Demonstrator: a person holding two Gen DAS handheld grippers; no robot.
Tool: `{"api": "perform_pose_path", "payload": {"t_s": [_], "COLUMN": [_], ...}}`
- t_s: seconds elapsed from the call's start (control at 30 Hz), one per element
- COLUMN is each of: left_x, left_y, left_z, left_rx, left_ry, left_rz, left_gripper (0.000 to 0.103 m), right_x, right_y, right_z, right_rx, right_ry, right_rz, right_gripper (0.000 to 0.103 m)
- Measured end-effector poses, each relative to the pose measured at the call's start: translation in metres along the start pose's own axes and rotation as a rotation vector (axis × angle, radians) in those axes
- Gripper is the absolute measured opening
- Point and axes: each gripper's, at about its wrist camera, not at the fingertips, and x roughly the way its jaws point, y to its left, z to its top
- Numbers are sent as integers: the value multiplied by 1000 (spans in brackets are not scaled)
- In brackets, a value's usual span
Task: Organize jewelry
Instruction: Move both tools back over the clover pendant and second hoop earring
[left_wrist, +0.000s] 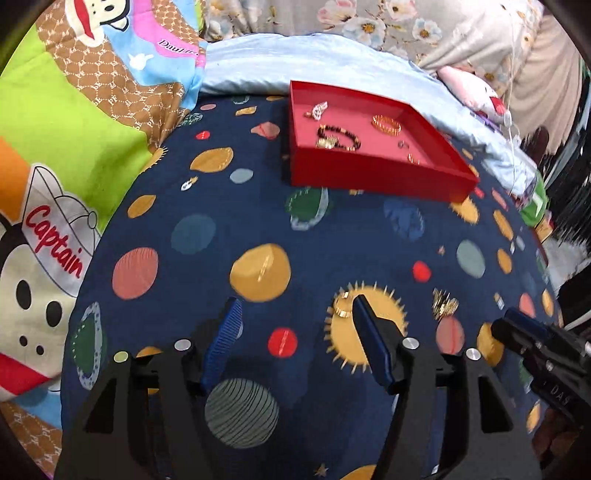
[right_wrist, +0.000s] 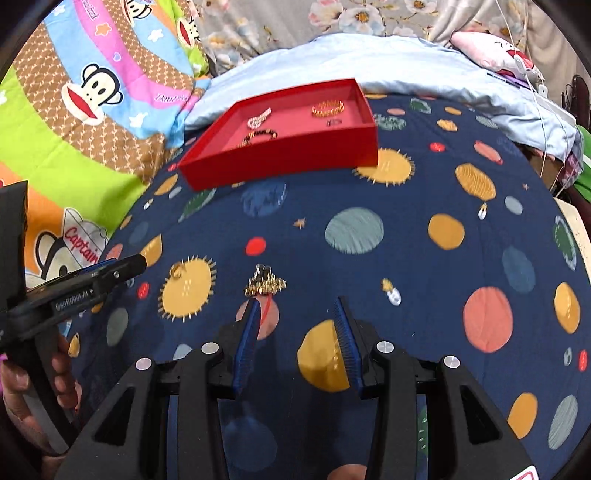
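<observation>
A red tray (left_wrist: 369, 166) (right_wrist: 288, 155) sits on the navy planet-print cover. It holds a gold bracelet (left_wrist: 386, 123) (right_wrist: 328, 108), a dark bead bracelet (left_wrist: 338, 137) (right_wrist: 260, 136), a white brooch (left_wrist: 318, 109) (right_wrist: 258, 117) and small rings. A gold ring (left_wrist: 342, 307) (right_wrist: 178, 269) lies on the cover just left of my left gripper's right fingertip. A gold chain cluster (left_wrist: 445, 303) (right_wrist: 265, 282) lies just ahead of my right gripper's left finger. My left gripper (left_wrist: 295, 310) is open and empty. My right gripper (right_wrist: 297, 308) is open and empty.
A cartoon monkey blanket (left_wrist: 74, 129) (right_wrist: 92, 92) lies to the left. A light blue pillow (left_wrist: 314, 62) (right_wrist: 406, 62) and floral fabric lie behind the tray. The right gripper shows at the left wrist view's right edge (left_wrist: 535, 350); the left gripper shows at the right wrist view's left (right_wrist: 74, 288).
</observation>
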Motion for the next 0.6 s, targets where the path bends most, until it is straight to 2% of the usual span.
{"api": "perform_pose_path", "payload": {"t_s": [0.3, 0.47, 0.6], "left_x": [1, 4, 6], "left_y": [-3, -4, -5], "left_z": [-23, -24, -23], "left_rx": [9, 2, 2], "left_ry": [47, 52, 55], "left_rz": [-30, -42, -45], "left_gripper": [60, 60, 60], "right_x": [5, 1, 9], "right_y": [10, -1, 8], "right_z": [-1, 2, 6], "right_rx": [-22, 13, -5], "right_ry": [3, -1, 4], "right_rz": [-14, -13, 0], "right_gripper": [39, 39, 39]}}
